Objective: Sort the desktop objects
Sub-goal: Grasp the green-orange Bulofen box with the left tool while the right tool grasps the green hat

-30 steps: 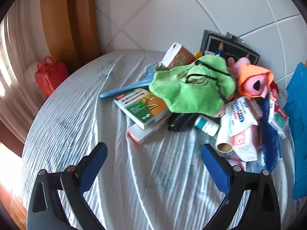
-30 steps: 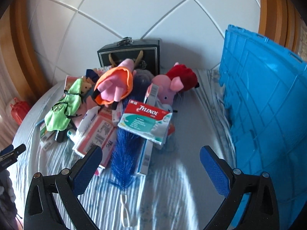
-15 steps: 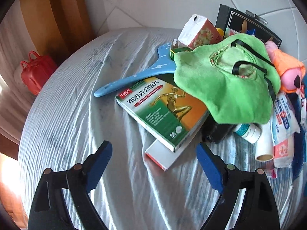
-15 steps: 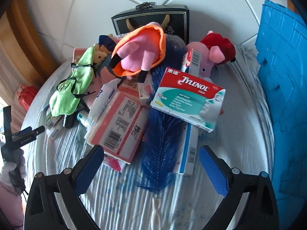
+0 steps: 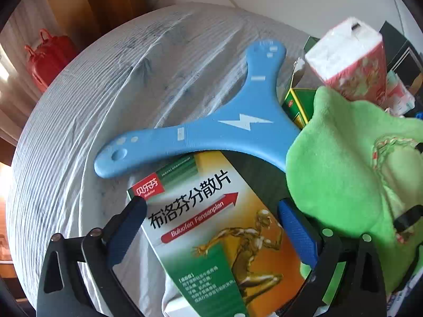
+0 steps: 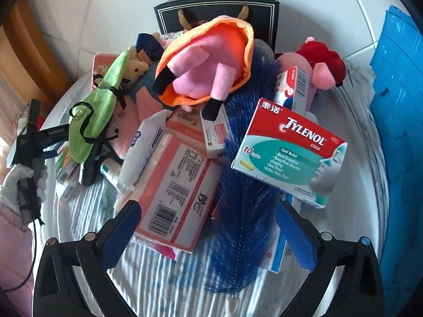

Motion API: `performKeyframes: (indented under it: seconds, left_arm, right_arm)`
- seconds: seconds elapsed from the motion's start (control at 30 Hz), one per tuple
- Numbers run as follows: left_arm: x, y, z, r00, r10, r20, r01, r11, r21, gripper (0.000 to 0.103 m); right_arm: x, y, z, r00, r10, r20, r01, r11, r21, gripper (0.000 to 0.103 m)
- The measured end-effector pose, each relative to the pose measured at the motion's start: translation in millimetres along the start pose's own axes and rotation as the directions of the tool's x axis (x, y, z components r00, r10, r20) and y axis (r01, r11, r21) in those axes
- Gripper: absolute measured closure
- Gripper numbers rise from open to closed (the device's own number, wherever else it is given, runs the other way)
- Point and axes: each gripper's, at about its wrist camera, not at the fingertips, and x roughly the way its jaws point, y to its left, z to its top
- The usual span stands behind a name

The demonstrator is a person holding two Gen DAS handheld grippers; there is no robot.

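My left gripper [image 5: 211,206] is open, its fingers either side of a green and orange medicine box [image 5: 219,237] on the table. A blue boomerang [image 5: 206,129] lies just beyond the box, and a green cloth mask [image 5: 357,185] covers the box's right side. My right gripper [image 6: 208,208] is open above a blue feather duster [image 6: 243,206]. A pink barcode pack [image 6: 177,195] lies at its left finger and a Tylenol box [image 6: 288,153] above its right finger. A pink plush in orange [image 6: 208,66] tops the pile.
A round table with a striped grey cloth [image 5: 87,100] holds the pile. A blue crate [image 6: 396,132] stands at the right. A black case [image 6: 216,18] stands at the back against the wall. A red bag [image 5: 50,55] sits on the floor at the left.
Both grippers have moved forward and down toward the pile. The left one now straddles the green and orange medicine box; the right one now hangs over the feather duster. Both stay open.
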Motion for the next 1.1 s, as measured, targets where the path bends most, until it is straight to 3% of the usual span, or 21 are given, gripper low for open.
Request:
performKeyframes:
  seconds: [0.13, 0.27, 0.37, 0.47, 0.63, 0.7, 0.83, 0.87, 0.9, 1.0, 1.1]
  left_arm:
    - [-11, 8, -21, 1.000, -0.002, 0.015, 0.002, 0.998, 0.060, 0.001]
    - [-11, 46, -62, 0.999, -0.021, -0.042, 0.022, 0.999, 0.033, 0.006]
    - [-10, 71, -83, 0.998, -0.041, -0.044, 0.042, 0.999, 0.023, 0.007]
    - [-14, 81, -86, 0.998, -0.055, -0.020, 0.056, 0.998, 0.016, 0.007]
    - [-17, 81, -68, 0.995, -0.091, 0.029, 0.091, 0.996, -0.007, 0.007]
    - [-8, 82, -62, 0.995, -0.100, 0.002, 0.100, 0.995, -0.013, 0.007]
    - [-1, 81, -56, 0.997, -0.081, -0.014, 0.081, 0.996, 0.032, 0.014]
    - [-2, 83, -57, 0.996, -0.089, -0.012, 0.089, 0.996, 0.026, 0.015]
    - [-3, 85, -58, 0.995, -0.094, -0.010, 0.095, 0.995, 0.017, 0.015]
    - [-21, 92, -64, 0.996, -0.086, 0.037, 0.085, 0.996, 0.010, 0.015]
    - [-53, 93, -69, 0.991, -0.084, 0.108, 0.082, 0.996, 0.021, 0.015]
  right_arm:
    - [2, 8, 11, 1.000, 0.016, 0.007, -0.016, 1.000, -0.018, 0.000]
    - [5, 25, 25, 0.998, 0.058, 0.014, -0.057, 0.997, -0.053, 0.000]
    - [8, 46, 39, 0.994, 0.109, 0.020, -0.107, 0.991, -0.086, 0.000]
    - [13, 69, 61, 0.985, 0.173, 0.020, -0.170, 0.979, -0.110, 0.000]
    - [32, 107, 97, 0.981, 0.193, 0.016, -0.188, 0.971, -0.150, 0.007]
    - [46, 118, 107, 0.982, 0.190, -0.005, -0.189, 0.971, -0.148, 0.022]
    - [71, 134, 115, 0.978, 0.203, -0.057, -0.209, 0.968, -0.136, 0.040]
    - [78, 137, 115, 0.975, 0.209, -0.072, -0.217, 0.966, -0.138, 0.065]
    - [83, 141, 115, 0.973, 0.213, -0.086, -0.224, 0.963, -0.148, 0.082]
    - [77, 154, 112, 0.973, 0.220, -0.070, -0.230, 0.953, -0.198, 0.097]
    - [49, 161, 110, 0.976, 0.217, -0.009, -0.212, 0.943, -0.256, 0.097]
